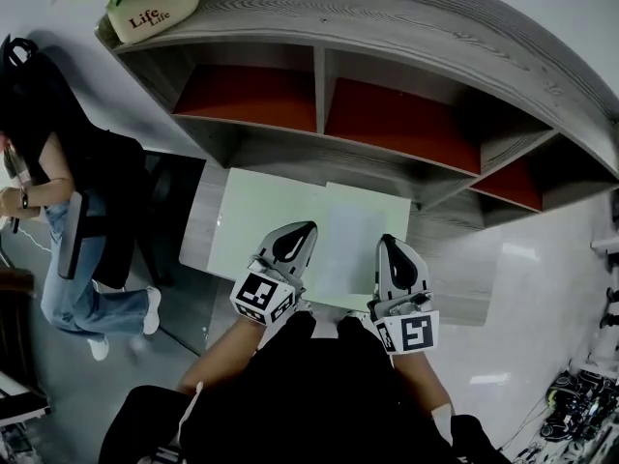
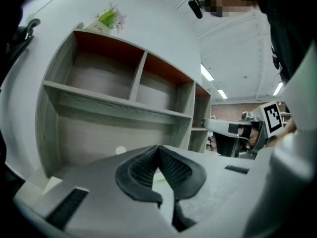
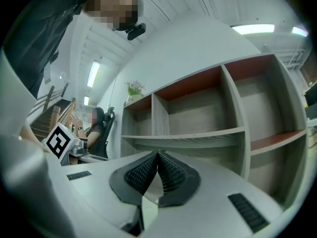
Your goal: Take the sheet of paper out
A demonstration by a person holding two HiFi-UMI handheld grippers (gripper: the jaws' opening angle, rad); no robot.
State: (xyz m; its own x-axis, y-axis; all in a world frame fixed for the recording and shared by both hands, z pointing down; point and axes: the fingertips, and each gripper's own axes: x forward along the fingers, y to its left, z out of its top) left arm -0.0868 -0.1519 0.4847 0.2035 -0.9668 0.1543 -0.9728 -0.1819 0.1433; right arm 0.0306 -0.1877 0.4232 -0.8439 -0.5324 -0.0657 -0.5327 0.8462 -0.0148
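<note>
Two grippers were held side by side above a desk (image 1: 247, 222) with a pale green top, as seen in the head view. The sheet (image 1: 350, 232) was seen lying flat on the right part of that top, in front of the shelf (image 1: 319, 83), its far edge close to the shelf's foot. The left gripper (image 1: 298, 235) was seen just beside the sheet's left edge, and the right gripper (image 1: 392, 249) over the sheet's near right part. Whether either one touched the sheet could not be told. In the left gripper view the jaws were seen closed, their ribbed pads (image 2: 174, 168) met at the tips, and nothing was held between them. In the right gripper view the jaws were likewise seen closed tip to tip, with only a pale strip visible below the pads (image 3: 171, 176) and nothing gripped. Both grippers were pointed toward the shelf, whose open compartments were lined in red. A pot (image 1: 153, 13) with flowers was set on the shelf's top at its left end. A person (image 1: 58, 191) was seated on a chair well to the left of the desk.
</note>
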